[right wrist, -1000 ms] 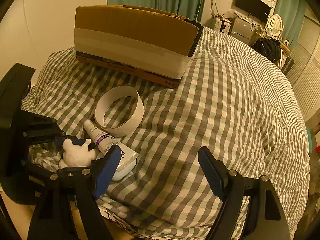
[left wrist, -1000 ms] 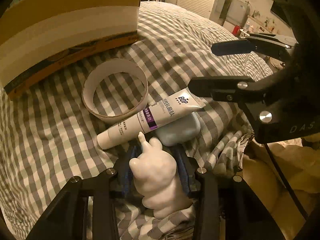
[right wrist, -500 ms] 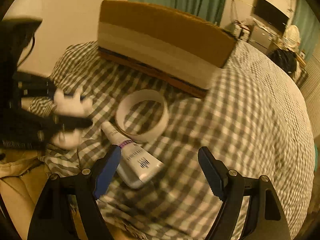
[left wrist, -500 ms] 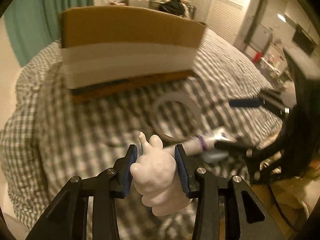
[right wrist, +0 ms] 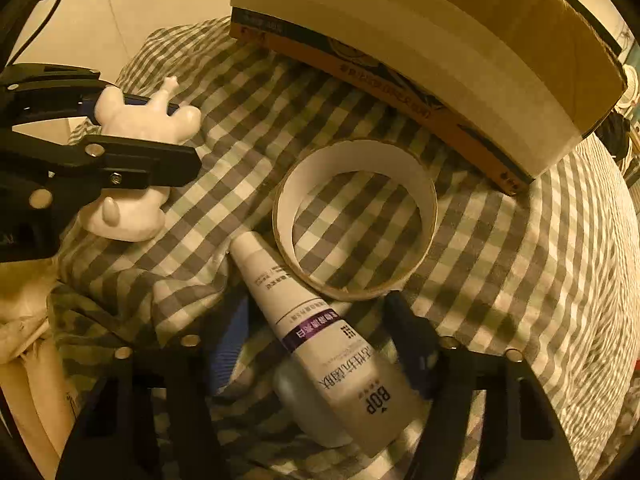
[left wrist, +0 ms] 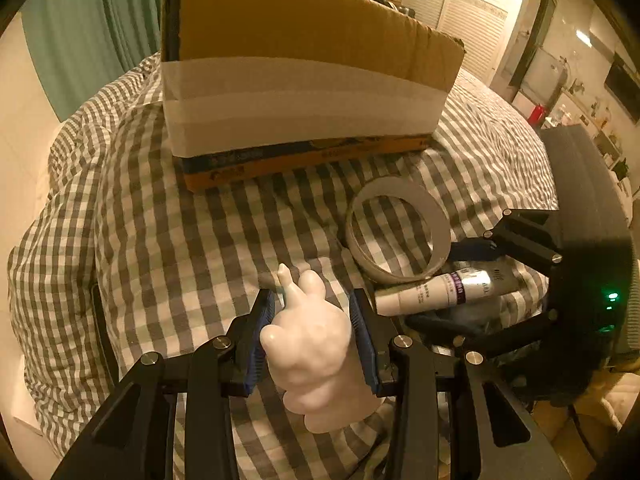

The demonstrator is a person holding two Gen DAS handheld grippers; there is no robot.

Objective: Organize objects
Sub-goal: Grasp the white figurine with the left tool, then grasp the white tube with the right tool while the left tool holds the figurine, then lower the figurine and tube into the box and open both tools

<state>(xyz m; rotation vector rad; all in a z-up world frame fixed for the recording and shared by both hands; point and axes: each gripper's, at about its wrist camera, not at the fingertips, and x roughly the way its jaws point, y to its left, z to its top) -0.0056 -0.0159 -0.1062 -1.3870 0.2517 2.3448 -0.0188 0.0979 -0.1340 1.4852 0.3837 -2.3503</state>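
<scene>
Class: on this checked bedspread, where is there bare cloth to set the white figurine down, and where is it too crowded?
Bare cloth lies left of the tape ring, between the cardboard box and the left gripper holding the white figurine. It is crowded by the ring: the tube touches it, and the right gripper straddles the tube.

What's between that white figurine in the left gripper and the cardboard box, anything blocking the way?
Nothing visible blocks it. The figurine is clamped in the left gripper, and only bare checked bedspread lies between it and the box. The tape ring and tube lie off to the right.
</scene>
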